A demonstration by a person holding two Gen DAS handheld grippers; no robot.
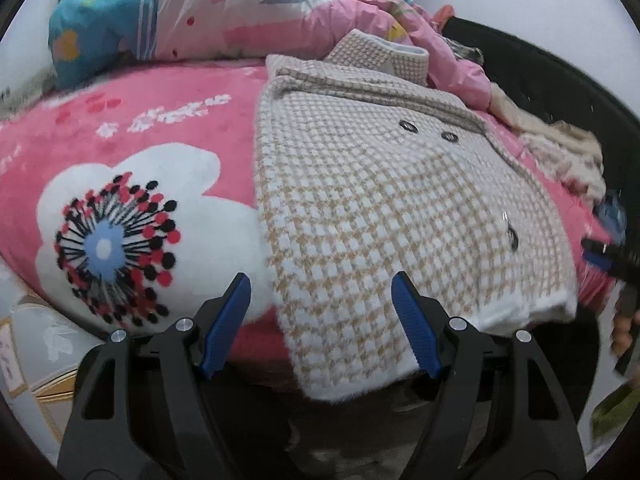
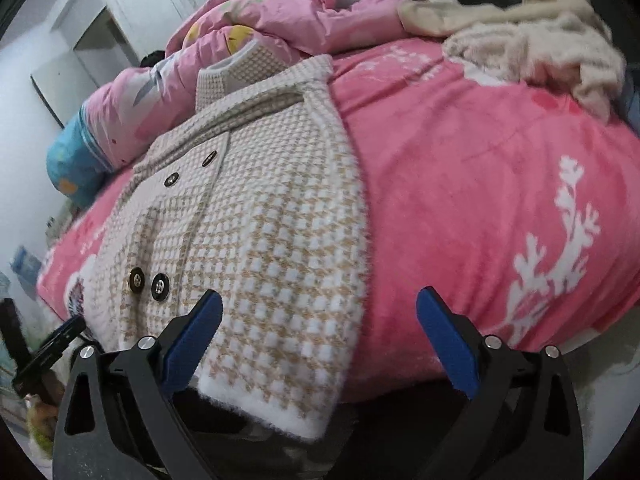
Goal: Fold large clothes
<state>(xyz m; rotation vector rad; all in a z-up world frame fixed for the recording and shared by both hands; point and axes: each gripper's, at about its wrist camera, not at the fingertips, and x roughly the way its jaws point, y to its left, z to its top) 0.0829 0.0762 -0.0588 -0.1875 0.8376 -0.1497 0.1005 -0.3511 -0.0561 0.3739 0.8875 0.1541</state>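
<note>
While coat [image 1: 384, 208] lies flat, hand-held grippers (both) gape empty.

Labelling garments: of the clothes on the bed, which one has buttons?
The houndstooth coat, lying flat on the pink blanket with dark buttons down its front. The fuzzy beige garment heaped behind shows none.

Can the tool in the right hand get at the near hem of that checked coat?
Probably yes. The right tool hangs open just before the checked coat, whose near hem droops over the edge of the pink blanket with nothing covering it.
</note>
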